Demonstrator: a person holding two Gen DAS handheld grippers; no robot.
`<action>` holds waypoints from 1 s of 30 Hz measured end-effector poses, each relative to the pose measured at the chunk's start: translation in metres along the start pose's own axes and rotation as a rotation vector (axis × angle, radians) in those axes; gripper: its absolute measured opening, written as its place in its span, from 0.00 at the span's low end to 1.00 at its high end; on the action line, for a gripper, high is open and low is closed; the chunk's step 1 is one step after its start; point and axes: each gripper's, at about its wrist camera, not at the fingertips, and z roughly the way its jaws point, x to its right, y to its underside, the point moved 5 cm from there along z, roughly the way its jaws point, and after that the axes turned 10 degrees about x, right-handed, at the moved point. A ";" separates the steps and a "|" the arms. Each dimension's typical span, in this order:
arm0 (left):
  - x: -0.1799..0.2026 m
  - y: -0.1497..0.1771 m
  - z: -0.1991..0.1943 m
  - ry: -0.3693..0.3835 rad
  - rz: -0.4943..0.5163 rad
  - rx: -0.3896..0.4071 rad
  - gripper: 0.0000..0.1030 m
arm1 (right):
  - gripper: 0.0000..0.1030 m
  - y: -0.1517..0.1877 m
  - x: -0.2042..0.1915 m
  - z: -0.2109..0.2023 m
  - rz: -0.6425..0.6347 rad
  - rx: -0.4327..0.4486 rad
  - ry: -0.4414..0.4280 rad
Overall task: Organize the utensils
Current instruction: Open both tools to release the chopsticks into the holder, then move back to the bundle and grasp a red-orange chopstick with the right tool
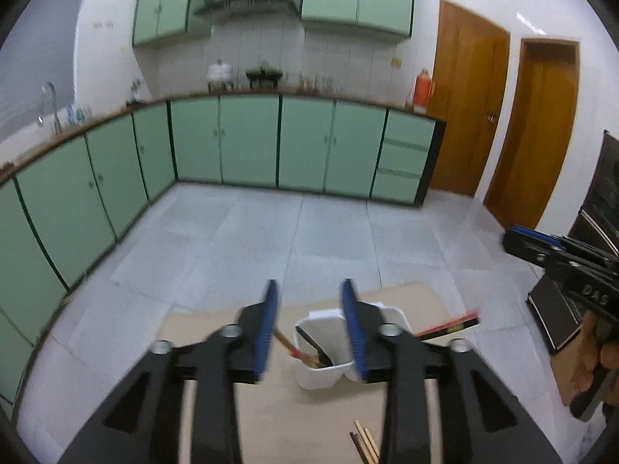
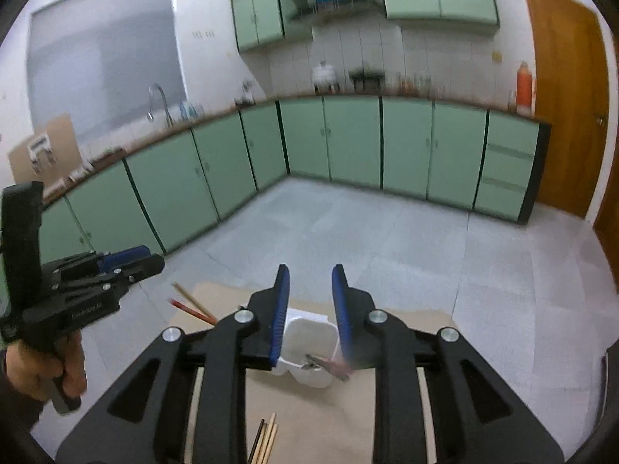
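Note:
A white two-compartment holder (image 1: 323, 373) stands on a tan table (image 1: 301, 417), with red and dark utensils (image 1: 309, 350) leaning in one compartment. My left gripper (image 1: 311, 330) is open and empty, raised above and in front of the holder. My right gripper (image 2: 309, 311) is open and empty above the holder (image 2: 309, 332), where metal utensils (image 2: 327, 365) lie across the front rim. Loose chopsticks lie near the table's front edge in the left wrist view (image 1: 363, 444) and the right wrist view (image 2: 265, 442). Red and tan sticks (image 2: 193, 307) jut out on the left.
Red and black sticks (image 1: 448, 323) stick out to the right of the holder. Green base cabinets (image 1: 247, 139) line the far wall and left side, across a grey tiled floor (image 1: 271, 239). Wooden doors (image 1: 503, 116) are at the right. A dark appliance (image 1: 557, 309) stands at the right.

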 end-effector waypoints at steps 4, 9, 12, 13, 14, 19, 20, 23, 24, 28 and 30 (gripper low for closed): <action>-0.005 0.027 -0.075 -0.011 -0.014 0.092 0.60 | 0.32 0.043 -0.010 -0.084 -0.023 0.101 -0.022; 0.002 0.136 -0.138 -0.060 0.000 0.096 0.70 | 0.35 0.194 -0.023 -0.135 -0.015 0.005 0.009; 0.010 0.208 -0.159 -0.061 -0.043 0.048 0.75 | 0.35 0.299 -0.043 -0.148 -0.041 -0.123 0.017; 0.013 0.229 -0.163 -0.064 -0.047 0.038 0.77 | 0.35 0.318 -0.050 -0.152 -0.046 -0.142 0.015; 0.016 0.247 -0.167 -0.069 -0.042 0.024 0.78 | 0.35 0.338 -0.058 -0.154 -0.050 -0.166 0.007; 0.020 0.308 -0.174 -0.074 -0.082 -0.057 0.78 | 0.34 0.381 -0.083 -0.146 -0.073 -0.237 -0.015; 0.021 0.312 -0.173 -0.071 -0.085 -0.061 0.78 | 0.34 0.381 -0.084 -0.143 -0.083 -0.238 -0.016; 0.030 0.323 -0.174 -0.054 -0.076 -0.067 0.78 | 0.34 0.378 -0.082 -0.133 -0.084 -0.233 -0.028; 0.034 0.328 -0.172 -0.044 -0.060 -0.071 0.78 | 0.34 0.377 -0.085 -0.131 -0.084 -0.231 -0.033; 0.051 0.343 -0.160 -0.010 -0.009 -0.112 0.76 | 0.26 0.376 -0.086 -0.125 -0.090 -0.221 -0.047; 0.058 0.352 -0.156 0.008 0.002 -0.133 0.74 | 0.10 0.377 -0.082 -0.124 -0.093 -0.223 -0.038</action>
